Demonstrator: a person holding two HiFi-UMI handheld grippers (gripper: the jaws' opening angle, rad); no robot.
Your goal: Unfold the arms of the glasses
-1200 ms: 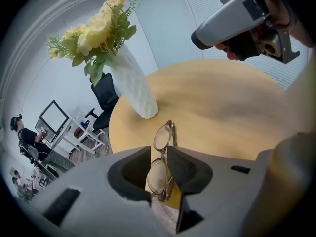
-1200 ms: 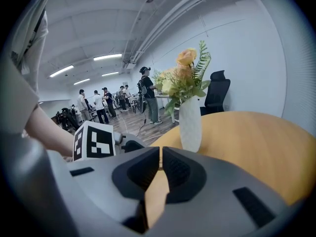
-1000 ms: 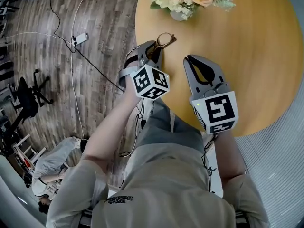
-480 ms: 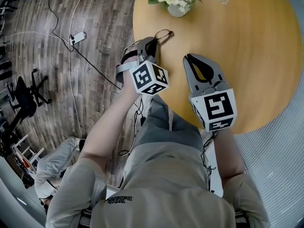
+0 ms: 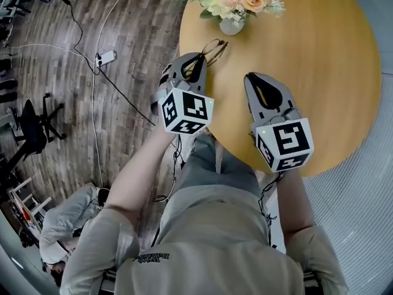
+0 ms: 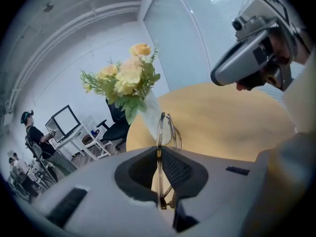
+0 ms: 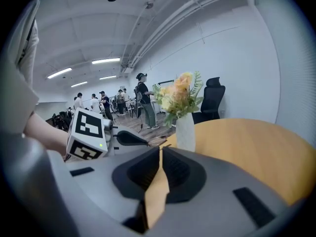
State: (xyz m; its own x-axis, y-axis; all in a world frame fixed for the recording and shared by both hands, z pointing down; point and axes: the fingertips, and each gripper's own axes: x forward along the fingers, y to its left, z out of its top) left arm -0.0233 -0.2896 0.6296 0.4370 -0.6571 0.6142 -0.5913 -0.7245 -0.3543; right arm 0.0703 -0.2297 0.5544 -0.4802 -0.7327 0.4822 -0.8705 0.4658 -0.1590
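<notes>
Counted one pair of glasses (image 5: 213, 48) near the left edge of one table (image 5: 319, 72); two grippers, left gripper (image 5: 198, 59) and right gripper (image 5: 255, 77); one vase (image 5: 231, 24) at the far edge; one chair (image 5: 34, 125) and one power strip (image 5: 105, 58) on the floor.

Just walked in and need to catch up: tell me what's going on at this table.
A person holds a gripper in each hand over a round wooden table. The left gripper is shut on a pair of glasses, holding them at the table's edge beside a vase of flowers. The glasses' arms look folded, so the unfolding is not yet done. The right gripper hovers alongside, jaws together with nothing between them.
</notes>
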